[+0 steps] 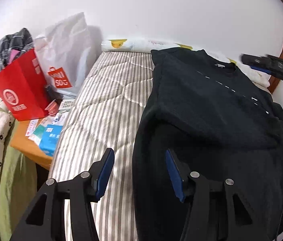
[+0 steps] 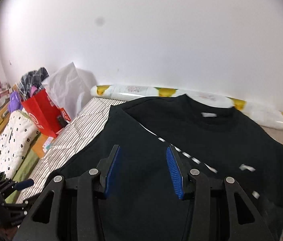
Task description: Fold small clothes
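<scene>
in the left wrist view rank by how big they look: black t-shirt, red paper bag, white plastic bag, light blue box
1. black t-shirt
2-3. red paper bag and white plastic bag: look alike
4. light blue box

black shirt (image 2: 201, 136), striped beige quilt (image 1: 105, 92)

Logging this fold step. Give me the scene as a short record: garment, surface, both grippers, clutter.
garment: black shirt, collar toward the wall, its left side folded over the front
surface: striped bed cover
left gripper: open, nothing between its pads, at the shirt's left edge
right gripper: open, above the shirt, holding nothing
clutter: red paper bag and white plastic bag on the wooden side table
behind shirt: rolled mat with yellow print along the wall
</scene>
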### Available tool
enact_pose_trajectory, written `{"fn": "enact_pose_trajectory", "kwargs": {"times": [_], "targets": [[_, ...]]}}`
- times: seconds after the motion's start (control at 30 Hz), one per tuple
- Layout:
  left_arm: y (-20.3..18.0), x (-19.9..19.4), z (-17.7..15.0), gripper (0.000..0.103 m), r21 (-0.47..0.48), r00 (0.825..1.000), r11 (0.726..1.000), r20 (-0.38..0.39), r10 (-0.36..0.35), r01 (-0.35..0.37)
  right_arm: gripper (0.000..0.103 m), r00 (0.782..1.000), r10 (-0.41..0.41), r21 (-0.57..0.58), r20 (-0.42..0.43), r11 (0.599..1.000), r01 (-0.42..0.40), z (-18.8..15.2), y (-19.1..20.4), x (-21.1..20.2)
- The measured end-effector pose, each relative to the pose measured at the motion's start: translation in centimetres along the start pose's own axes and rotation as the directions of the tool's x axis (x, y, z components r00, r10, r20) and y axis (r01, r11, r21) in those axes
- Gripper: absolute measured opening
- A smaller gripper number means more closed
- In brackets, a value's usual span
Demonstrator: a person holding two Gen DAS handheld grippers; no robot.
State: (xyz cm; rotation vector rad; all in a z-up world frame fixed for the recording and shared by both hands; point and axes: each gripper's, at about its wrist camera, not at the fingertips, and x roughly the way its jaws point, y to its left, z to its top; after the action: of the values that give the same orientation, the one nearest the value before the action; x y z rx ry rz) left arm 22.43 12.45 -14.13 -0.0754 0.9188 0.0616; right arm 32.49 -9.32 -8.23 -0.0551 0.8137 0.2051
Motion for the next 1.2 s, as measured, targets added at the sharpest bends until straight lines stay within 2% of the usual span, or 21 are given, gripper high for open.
{"fn": "enact_pose_trajectory", "kwargs": {"times": [0.07, 0.23, 0.33, 0.5, 0.6, 0.63, 0.7, 0.73, 0.8, 0.87, 1.1, 1.2], "targets": [[-0.2, 1.1, 0.5, 0.040, 0.018, 1.000, 1.000, -0.016, 0.006, -0.005, 0.046, 1.000, 0.012, -0.010, -0.027, 1.000, -0.012, 1.0, 0.5, 2.8], [-0.2, 2.8, 1.4, 0.037, 0.038, 1.000, 0.999, -0.028, -0.003, 0.004, 0.046, 0.995, 0.048, -0.090, -0.082, 0.994, -0.055, 3.2, 2.4, 9.3], [-0.2, 3.7, 1.9, 0.035, 0.054, 0.999, 0.999, -0.034, 0.007, -0.005, 0.050, 0.990, 0.095, -0.120, -0.101, 0.987, -0.107, 4.3, 3.2, 12.7], [0.0, 4.8, 2.3, 0.027, 0.077, 0.999, 0.997, -0.035, 0.013, -0.010, 0.054, 0.976, 0.162, -0.101, -0.148, 0.979, -0.178, 6.6, 4.0, 18.2], [0.4, 5.1, 2.6, 0.023, 0.056, 0.999, 0.998, -0.031, -0.020, 0.022, 0.054, 0.969, 0.164, -0.086, -0.187, 0.979, -0.183, 7.5, 4.3, 21.2], [0.5, 5.2, 2.8, 0.019, 0.053, 0.999, 0.998, -0.030, -0.033, 0.034, 0.053, 0.963, 0.176, -0.079, -0.202, 0.978, -0.195, 7.6, 4.4, 21.8], [0.7, 5.4, 2.9, 0.011, 0.039, 0.998, 0.997, -0.026, -0.060, 0.061, 0.020, 0.946, 0.227, -0.075, -0.232, 0.965, -0.251, 8.0, 4.8, 22.6], [0.8, 5.4, 3.0, 0.008, 0.028, 0.997, 0.997, -0.024, -0.073, 0.074, 0.010, 0.950, 0.225, -0.088, -0.215, 0.964, -0.249, 8.2, 4.9, 22.4], [1.3, 5.5, 3.0, 0.007, 0.003, 0.997, 0.997, -0.019, -0.077, 0.077, 0.009, 0.971, 0.205, -0.132, -0.126, 0.966, -0.221, 8.7, 5.4, 21.5], [1.9, 5.4, 3.0, 0.007, -0.005, 0.997, 0.997, -0.012, -0.079, 0.079, 0.009, 0.971, 0.216, -0.106, -0.106, 0.968, -0.227, 9.2, 5.5, 21.7], [3.6, 6.5, 2.7, 0.007, -0.066, 0.992, 0.991, -0.052, -0.117, 0.114, 0.009, 0.974, 0.138, -0.093, -0.181, 0.983, -0.157, 8.6, 7.7, 26.7], [3.3, 6.6, 2.6, 0.009, -0.054, 0.993, 0.994, -0.061, -0.100, 0.097, 0.015, 0.973, 0.137, -0.071, -0.185, 0.986, -0.152, 8.6, 7.3, 26.6]]}}
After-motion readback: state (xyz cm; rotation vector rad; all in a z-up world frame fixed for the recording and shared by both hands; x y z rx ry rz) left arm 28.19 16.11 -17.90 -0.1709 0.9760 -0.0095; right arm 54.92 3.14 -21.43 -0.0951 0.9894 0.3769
